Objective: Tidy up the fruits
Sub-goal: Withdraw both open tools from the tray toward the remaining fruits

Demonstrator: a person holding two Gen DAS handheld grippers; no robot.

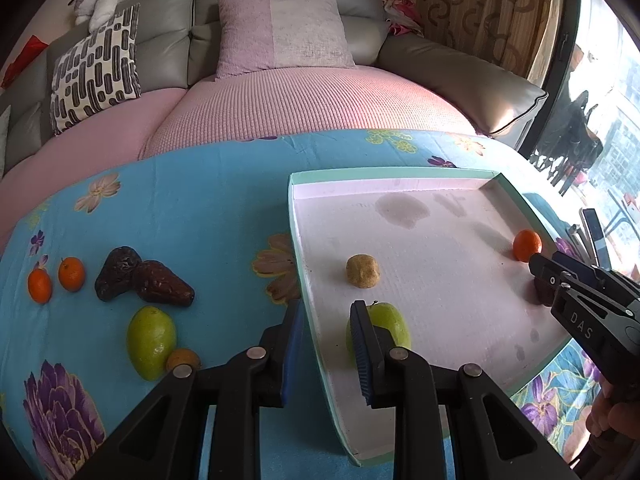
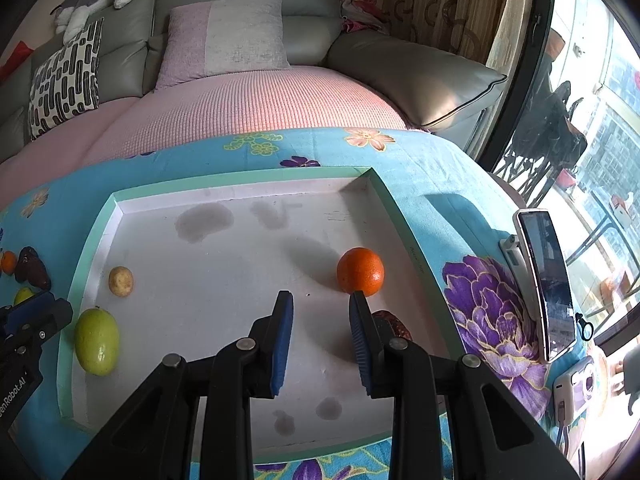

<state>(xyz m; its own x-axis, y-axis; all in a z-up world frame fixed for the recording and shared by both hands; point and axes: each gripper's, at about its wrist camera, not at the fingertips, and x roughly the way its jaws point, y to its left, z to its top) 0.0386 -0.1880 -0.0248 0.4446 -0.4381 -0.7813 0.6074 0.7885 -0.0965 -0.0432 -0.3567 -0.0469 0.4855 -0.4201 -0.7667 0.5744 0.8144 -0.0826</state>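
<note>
I take the white tray (image 1: 440,280) with the green rim as my landmark; my left gripper (image 1: 326,344) hangs over its left wall with the jaws apart and nothing between them, and my right gripper (image 2: 320,336) hovers over the tray's floor near its right wall, jaws likewise apart and empty; inside the tray lie a green fruit (image 2: 97,340) by the left wall, a small tan round fruit (image 2: 121,281) just beyond it, an orange (image 2: 360,271) near the right wall, and a dark wrinkled fruit (image 2: 394,324) half hidden behind my right finger; outside the tray, to its left on the blue flowered cloth (image 1: 200,208), wait another green fruit (image 1: 151,342), a small orange fruit (image 1: 183,359) touching it, two dark dried fruits (image 1: 142,280) touching each other, and two little oranges (image 1: 56,278) farthest from the tray; I judge these still need to come in; the green fruit looks smooth and firm, likely to slip, so I would take it across its narrow middle; the dark ones look soft and sticky, best pinched gently at the thick end; the little oranges seem light and apt to roll, so I would close squarely on their widest part.
</note>
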